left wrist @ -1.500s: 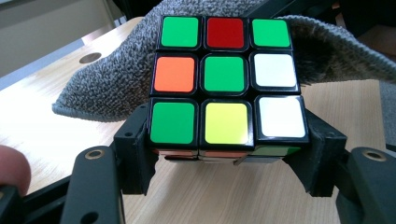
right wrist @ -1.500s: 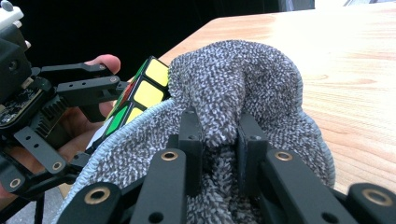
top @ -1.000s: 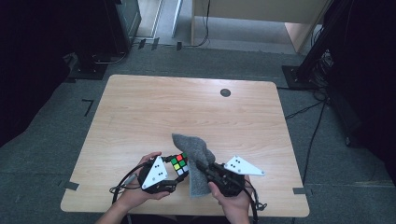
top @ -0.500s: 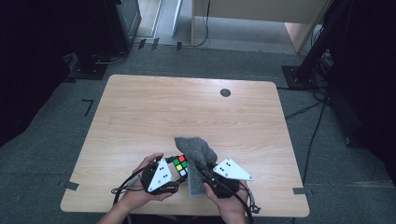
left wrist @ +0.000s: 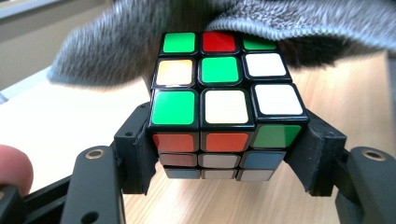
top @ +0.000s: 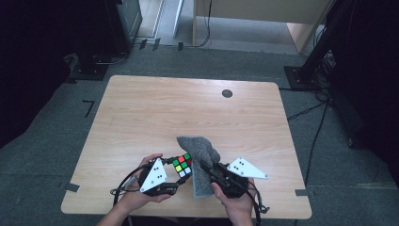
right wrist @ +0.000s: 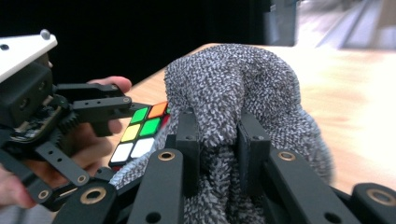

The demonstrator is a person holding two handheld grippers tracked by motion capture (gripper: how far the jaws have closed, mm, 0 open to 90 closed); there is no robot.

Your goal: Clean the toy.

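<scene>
A scrambled colour cube (top: 182, 165) (left wrist: 224, 98) sits between the jaws of my left gripper (top: 178, 175) (left wrist: 229, 154), which is shut on it just above the table's near edge. A grey knitted cloth (top: 200, 157) (right wrist: 243, 107) is bunched between the jaws of my right gripper (top: 207, 168) (right wrist: 217, 140), which is shut on it. The cloth drapes against the cube's far side and hangs down to the table. In the right gripper view the cube (right wrist: 142, 128) shows at the left, held by the left gripper, with the cloth touching its edge.
The light wooden table (top: 188, 113) stretches away beyond both hands. A small dark round spot (top: 227, 93) lies near its far right. Dark stands and cables ring the table on the grey floor.
The right gripper has drawn the cloth in closer to the cube. The left gripper with the cube has stayed in place.
</scene>
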